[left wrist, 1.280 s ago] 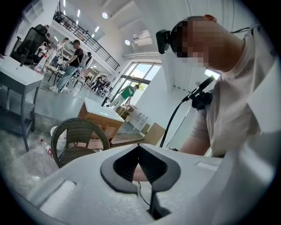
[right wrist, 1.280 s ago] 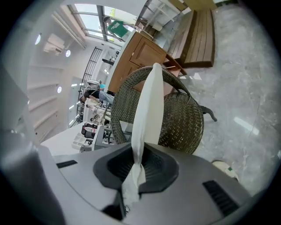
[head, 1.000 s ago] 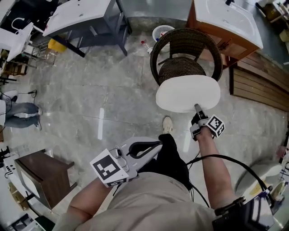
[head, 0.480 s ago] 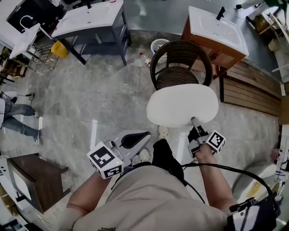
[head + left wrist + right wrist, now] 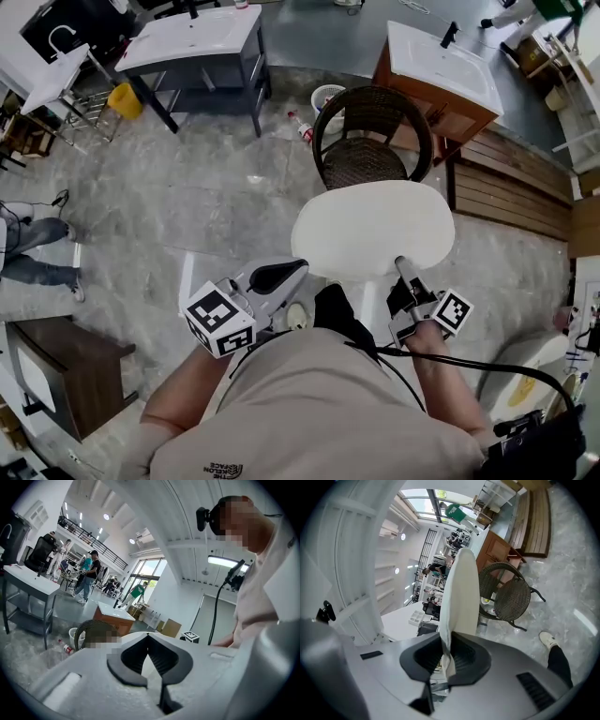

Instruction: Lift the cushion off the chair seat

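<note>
The white oval cushion (image 5: pixel 375 230) hangs in the air, clear of the brown wicker chair (image 5: pixel 373 159), whose woven seat shows bare beyond it. My right gripper (image 5: pixel 401 265) is shut on the cushion's near edge. In the right gripper view the cushion (image 5: pixel 461 592) stands edge-on, pinched in my right gripper (image 5: pixel 447 653), with the chair (image 5: pixel 511 597) on the floor below. My left gripper (image 5: pixel 298 269) is lower left of the cushion and apart from it. In its own view the left gripper (image 5: pixel 149 639) has its jaws together with nothing between them.
A wood vanity with a white basin (image 5: pixel 441 70) stands behind the chair, and a grey table with a basin (image 5: pixel 192 42) is at the back left. A white bin (image 5: pixel 328 94) and a bottle (image 5: pixel 302 127) lie near the chair. Wooden planks (image 5: pixel 511 183) are to the right; a dark cabinet (image 5: pixel 47 370) is lower left.
The cushion has come up off the chair seat and toward me in the right gripper, baring the woven seat. The left gripper has shifted a little forward and up.
</note>
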The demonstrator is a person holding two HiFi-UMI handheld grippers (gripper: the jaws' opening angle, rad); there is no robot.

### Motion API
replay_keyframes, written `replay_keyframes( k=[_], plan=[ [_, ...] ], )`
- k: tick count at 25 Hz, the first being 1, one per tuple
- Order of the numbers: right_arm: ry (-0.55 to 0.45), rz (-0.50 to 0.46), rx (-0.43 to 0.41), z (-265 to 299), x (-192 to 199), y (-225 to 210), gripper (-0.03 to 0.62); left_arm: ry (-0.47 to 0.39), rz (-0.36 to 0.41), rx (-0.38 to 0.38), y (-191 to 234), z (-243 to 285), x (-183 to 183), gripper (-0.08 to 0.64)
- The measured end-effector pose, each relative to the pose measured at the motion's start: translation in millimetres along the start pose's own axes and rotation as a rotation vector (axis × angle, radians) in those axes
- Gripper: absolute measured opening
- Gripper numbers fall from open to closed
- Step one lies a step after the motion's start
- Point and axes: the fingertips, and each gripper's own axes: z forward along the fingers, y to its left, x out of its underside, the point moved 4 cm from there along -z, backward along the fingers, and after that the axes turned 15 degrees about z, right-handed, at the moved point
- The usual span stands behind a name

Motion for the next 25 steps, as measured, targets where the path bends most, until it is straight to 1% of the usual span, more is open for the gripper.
replay_keyframes(
  k=[6,12,20,25],
  plan=[
    [0.015,-0.015,-0.034,-23.2,27.5,11.5,0.044,0.003,-0.009,-0.011,-10.2,-18.7,13.1,0.008],
    [0.031,-0.013,-0.037,-37.3,44.7,12.9,0.044,0.002,-0.008,-0.009,-19.8,-23.4,16.4,0.008],
    [0.027,-0.035,-0.038,-43.0,45.2,14.4,0.044,0.003,-0.008,-0.001,-21.9,-22.1,15.9,0.008],
    [0.025,-0.028,-0.049,-42.4,47.6,18.2,0.044,0.003,-0.005,0.003,-21.8,-22.9,14.8,0.008]
  ],
)
